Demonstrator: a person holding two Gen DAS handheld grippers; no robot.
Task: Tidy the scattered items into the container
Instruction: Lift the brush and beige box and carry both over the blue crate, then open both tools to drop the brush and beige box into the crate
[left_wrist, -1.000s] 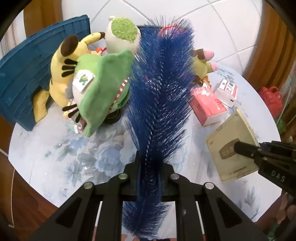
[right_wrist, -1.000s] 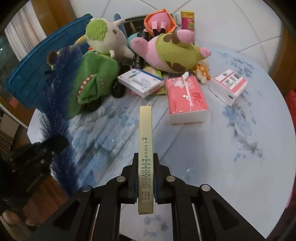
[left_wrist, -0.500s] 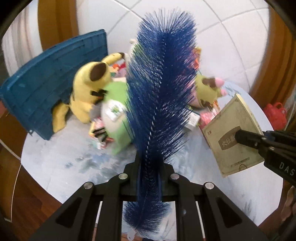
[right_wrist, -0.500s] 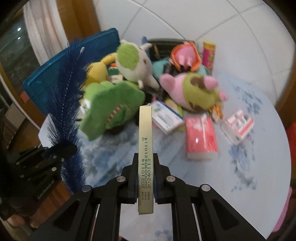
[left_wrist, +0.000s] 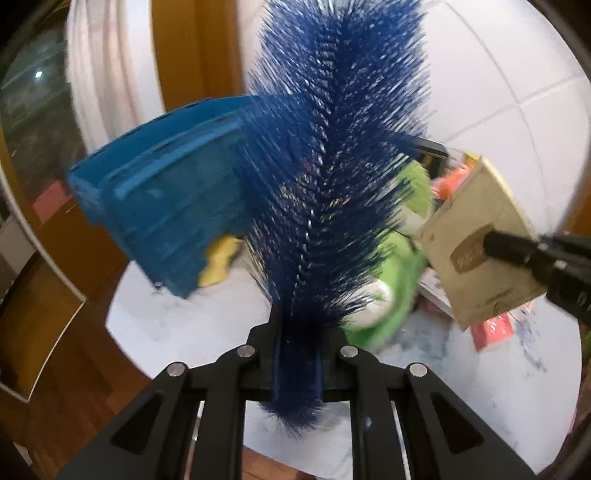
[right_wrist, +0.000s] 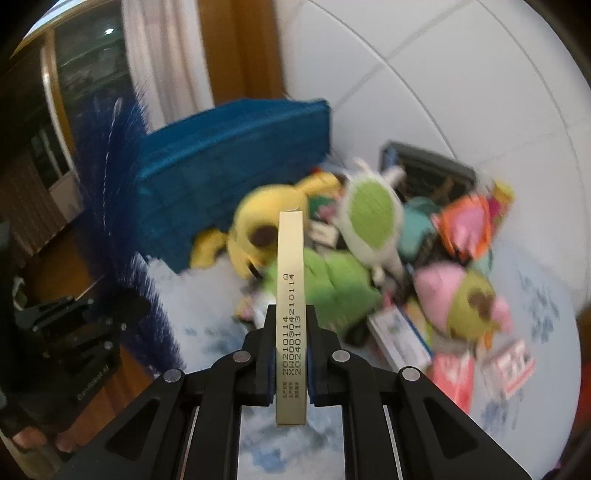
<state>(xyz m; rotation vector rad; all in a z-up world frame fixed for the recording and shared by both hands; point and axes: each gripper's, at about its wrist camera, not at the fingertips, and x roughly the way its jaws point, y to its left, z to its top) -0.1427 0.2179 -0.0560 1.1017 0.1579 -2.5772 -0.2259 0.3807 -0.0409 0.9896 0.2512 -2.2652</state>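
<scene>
My left gripper is shut on a long blue bristle brush that stands up through the middle of the left wrist view. My right gripper is shut on a flat beige box, seen edge-on with printed codes; the same beige box shows at the right of the left wrist view, pinched by the right gripper's finger. The blue plastic crate lies tipped at the table's far left. In the right wrist view the left gripper and the blue brush are at the left.
Plush toys are heaped by the crate: a yellow one, a green one, a white-and-green one, a pink-and-green one. Small boxes and a red tissue pack lie at the right of the round floral table.
Both grippers have risen and swung left toward the blue crate, keeping the brush and the beige box. The crate now fills more of both views; the table looks farther below.
</scene>
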